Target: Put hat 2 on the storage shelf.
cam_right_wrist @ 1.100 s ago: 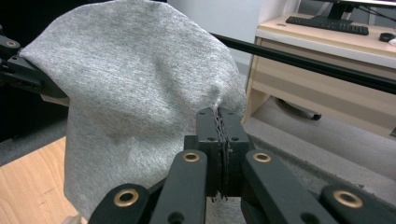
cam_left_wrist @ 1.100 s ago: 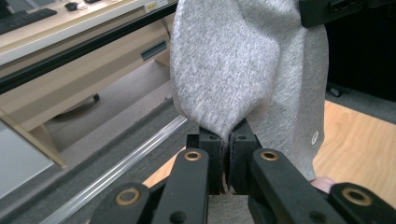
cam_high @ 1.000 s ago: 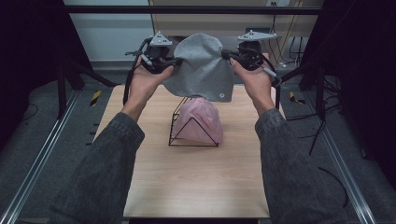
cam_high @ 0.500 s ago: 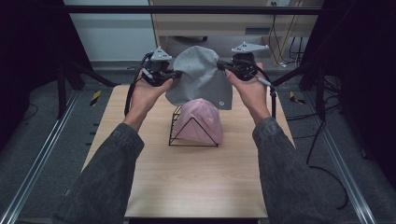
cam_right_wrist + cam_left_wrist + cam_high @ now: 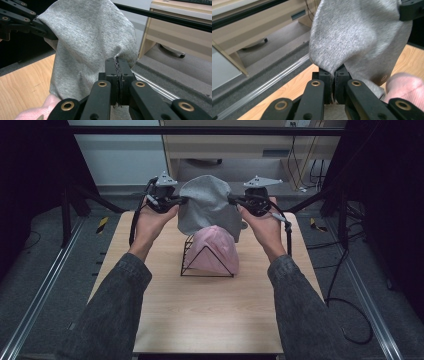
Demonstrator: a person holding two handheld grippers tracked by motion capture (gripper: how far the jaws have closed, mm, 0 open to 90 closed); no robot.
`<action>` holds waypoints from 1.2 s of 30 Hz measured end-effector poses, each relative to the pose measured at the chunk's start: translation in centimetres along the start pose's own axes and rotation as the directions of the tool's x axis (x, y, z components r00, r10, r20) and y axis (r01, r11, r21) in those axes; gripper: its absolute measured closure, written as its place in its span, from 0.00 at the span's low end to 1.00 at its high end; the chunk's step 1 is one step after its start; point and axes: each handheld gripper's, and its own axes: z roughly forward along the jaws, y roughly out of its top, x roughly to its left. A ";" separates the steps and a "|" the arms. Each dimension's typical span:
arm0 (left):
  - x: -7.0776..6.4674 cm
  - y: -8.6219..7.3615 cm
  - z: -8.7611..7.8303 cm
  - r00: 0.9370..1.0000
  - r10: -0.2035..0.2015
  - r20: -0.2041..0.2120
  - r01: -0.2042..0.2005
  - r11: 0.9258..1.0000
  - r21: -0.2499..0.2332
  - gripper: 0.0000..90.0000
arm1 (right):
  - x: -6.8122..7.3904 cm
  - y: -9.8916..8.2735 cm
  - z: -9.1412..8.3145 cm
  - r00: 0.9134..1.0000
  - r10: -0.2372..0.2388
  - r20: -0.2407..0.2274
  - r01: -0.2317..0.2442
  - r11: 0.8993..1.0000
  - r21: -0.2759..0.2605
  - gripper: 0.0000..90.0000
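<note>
The grey cloth [image 5: 207, 210] hangs between the two grippers above the far part of the table [image 5: 200, 315]. Its lower edge is hidden behind the pink cloth [image 5: 215, 251], so I cannot tell if the two touch. The pink cloth lies over a black wire rack [image 5: 192, 265], and it covers most of the rack's wires.

The grey cloth is a soft knit with a fine mottled surface; it makes a rounded, pouch-like shape. The pink cloth looks smooth and domed.

The left gripper [image 5: 332, 75] has its jaws closed tight on a bunched edge of the grey cloth. The right gripper [image 5: 117, 66] is also fully closed, pinching the opposite edge, which shows as a thin crumpled line between the pads. In the high view the jaws are too small to read, but both hands [image 5: 150, 222] are seen holding the cloth spread.
</note>
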 end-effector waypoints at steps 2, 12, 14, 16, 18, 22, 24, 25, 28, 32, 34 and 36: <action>0.2 -0.6 0.1 1.000 -0.007 0.005 0.007 1.000 0.011 0.97 | 0.1 -0.3 0.1 1.000 -0.001 -0.001 0.001 1.000 0.006 0.99; 0.3 -2.6 0.6 1.000 -0.018 0.013 0.017 0.999 0.051 0.97 | 0.5 -2.1 0.8 1.000 0.002 -0.005 -0.002 0.999 0.048 0.99; 0.3 -3.0 0.7 1.000 -0.024 0.013 0.023 0.998 0.055 0.97 | 0.5 -2.4 0.9 1.000 0.007 -0.006 -0.007 0.998 0.056 0.99; 0.3 -3.3 0.9 0.999 -0.027 0.016 0.026 0.998 0.060 0.97 | 0.6 -2.7 1.0 1.000 0.009 -0.006 -0.009 0.998 0.057 0.99; 0.2 -3.6 1.0 1.000 -0.025 0.019 0.024 0.997 0.068 0.97 | 0.6 -2.9 1.1 1.000 0.005 -0.006 -0.004 0.998 0.064 0.99; 0.2 -3.7 1.0 0.999 -0.028 0.019 0.026 0.998 0.065 0.97 | 0.6 -3.2 1.3 1.000 0.002 -0.004 -0.002 0.997 0.073 0.99; 0.2 -3.2 0.7 1.000 -0.021 0.014 0.020 0.998 0.054 0.97 | 0.5 -2.9 1.2 1.000 0.004 0.002 -0.004 0.998 0.067 0.99; 0.2 -3.2 0.7 1.000 -0.021 0.014 0.020 0.998 0.054 0.97 | 0.5 -2.9 1.2 1.000 0.004 0.002 -0.004 0.998 0.067 0.99; 0.4 -2.4 0.2 1.000 -0.015 0.006 0.014 0.999 0.037 0.97 | 0.4 -1.9 0.8 1.000 0.004 0.006 -0.004 0.999 0.047 0.99; 0.5 -1.1 -0.8 1.000 -0.008 -0.006 0.008 1.000 0.007 0.97 | 0.5 0.1 -0.3 1.000 -0.016 0.012 0.016 1.000 0.016 0.99; 0.4 -0.4 -1.7 1.000 0.004 -0.016 -0.004 1.000 -0.006 0.97 | 0.7 1.6 -1.3 0.999 -0.035 0.018 0.035 0.999 -0.007 0.99; 0.4 -0.1 -2.1 1.000 0.011 -0.019 -0.011 1.000 -0.013 0.97 | 0.8 2.0 -1.6 0.999 -0.041 0.020 0.042 0.999 -0.015 0.99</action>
